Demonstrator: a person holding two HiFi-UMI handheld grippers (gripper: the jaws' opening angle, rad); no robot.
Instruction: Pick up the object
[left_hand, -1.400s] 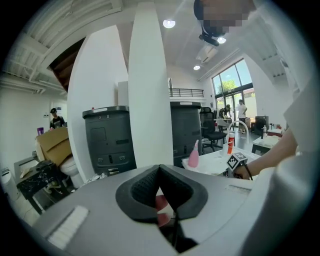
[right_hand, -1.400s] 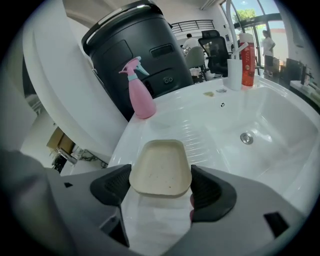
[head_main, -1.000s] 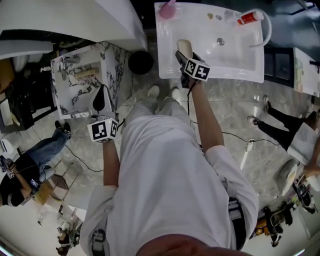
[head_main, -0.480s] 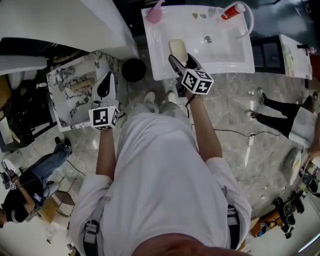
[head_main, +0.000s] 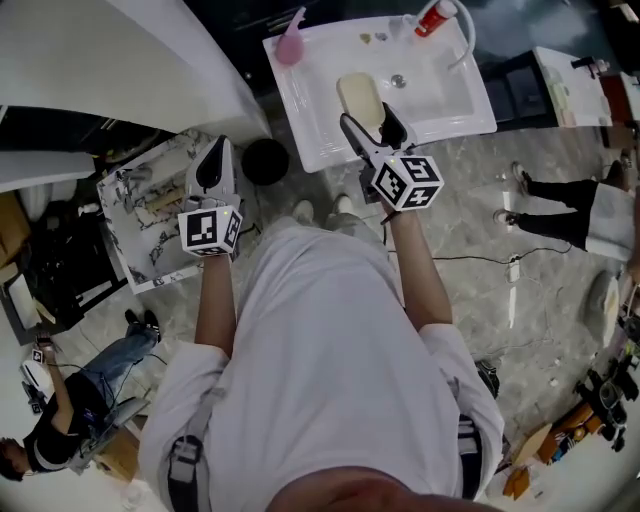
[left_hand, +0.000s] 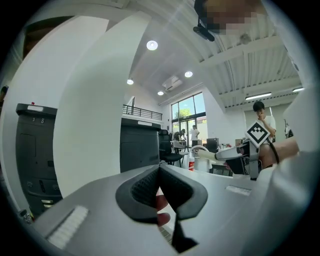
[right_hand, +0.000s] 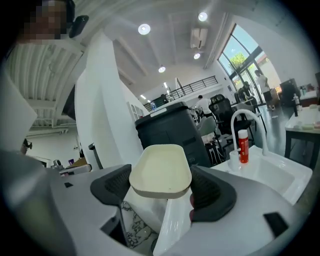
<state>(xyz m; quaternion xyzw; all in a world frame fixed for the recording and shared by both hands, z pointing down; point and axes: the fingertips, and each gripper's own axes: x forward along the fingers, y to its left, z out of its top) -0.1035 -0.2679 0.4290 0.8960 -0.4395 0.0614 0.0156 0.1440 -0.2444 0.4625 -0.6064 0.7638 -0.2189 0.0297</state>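
1. Closest in, at the left gripper (left_hand: 161, 192): jaws pressed together on nothing, parked off to the side, well apart from the work.
2. Next, at the right gripper (right_hand: 162, 192): jaws spread wide yet pinching the cream oblong dish (right_hand: 161, 175) across its narrow width, pads against both long sides just under the rim.
3. Held roughly level in the air above the white sink (head_main: 440, 95), touching nothing but the pads.
4. Looks rigid, light and smooth, either glazed or plastic (hard to say which), so probably slippery and perhaps easy to chip. Best gripped mid-length across the sides, as here, kept level and squeezed firmly but not hard.
5. Farther back on the sink: a red tube (right_hand: 243, 145) beside the curved tap (right_hand: 247, 116), and a pink bottle (head_main: 290, 47) at the far left corner.
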